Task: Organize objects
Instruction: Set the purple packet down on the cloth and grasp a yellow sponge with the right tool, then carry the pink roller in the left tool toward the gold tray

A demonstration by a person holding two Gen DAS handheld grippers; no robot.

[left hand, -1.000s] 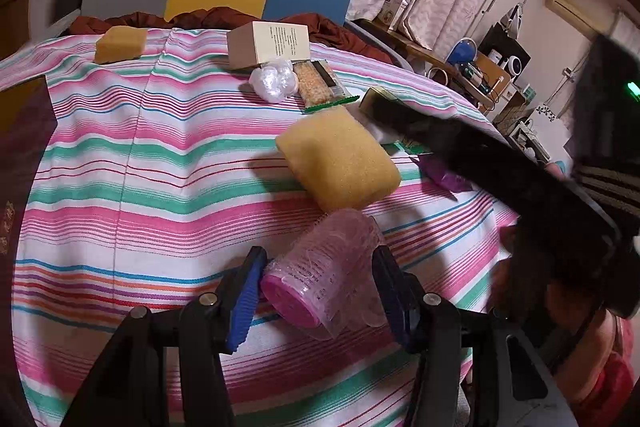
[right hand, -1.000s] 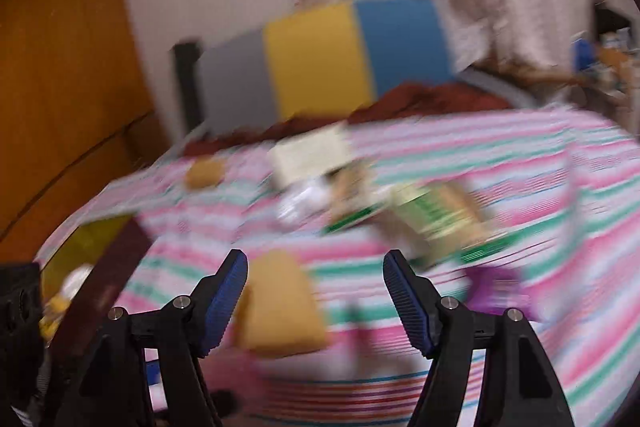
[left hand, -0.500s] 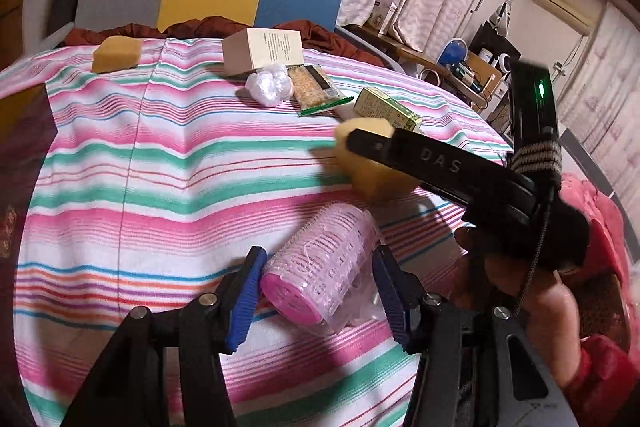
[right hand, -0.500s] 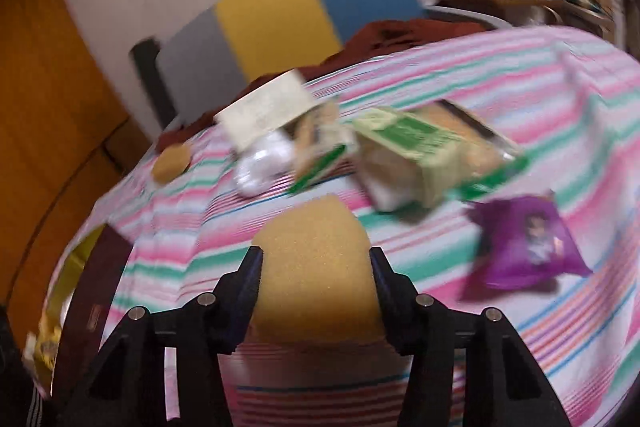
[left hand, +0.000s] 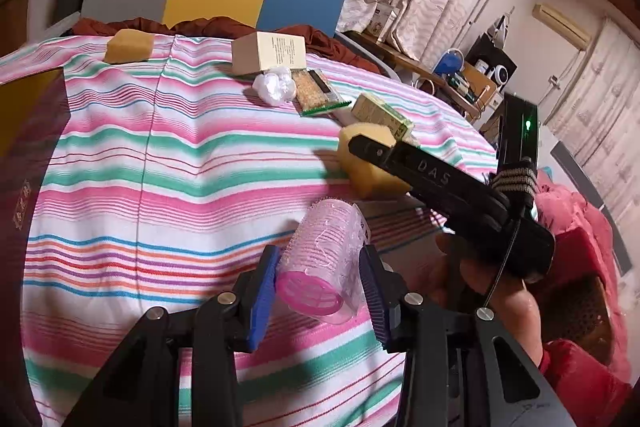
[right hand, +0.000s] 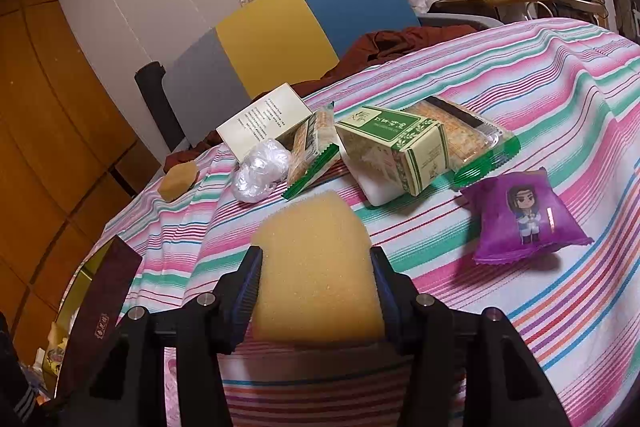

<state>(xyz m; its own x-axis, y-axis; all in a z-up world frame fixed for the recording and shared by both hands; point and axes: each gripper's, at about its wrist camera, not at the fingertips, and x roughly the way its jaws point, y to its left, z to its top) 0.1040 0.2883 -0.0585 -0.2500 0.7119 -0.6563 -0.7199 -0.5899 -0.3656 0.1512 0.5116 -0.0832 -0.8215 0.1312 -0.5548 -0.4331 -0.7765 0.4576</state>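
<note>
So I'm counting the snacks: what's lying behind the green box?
Behind the green box lies a clear snack pack with green edges, holding orange-brown pieces. The box covers its near left part, so its full contents cannot be seen. A white block lies against the box's near side.

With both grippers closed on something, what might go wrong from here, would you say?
1. The pink hair roller looks springy and round; it may squirt from the left gripper, whose jaws have just been closing.
2. The right gripper squeezes the sponge; lifting it may nudge the green box just beyond.
</note>
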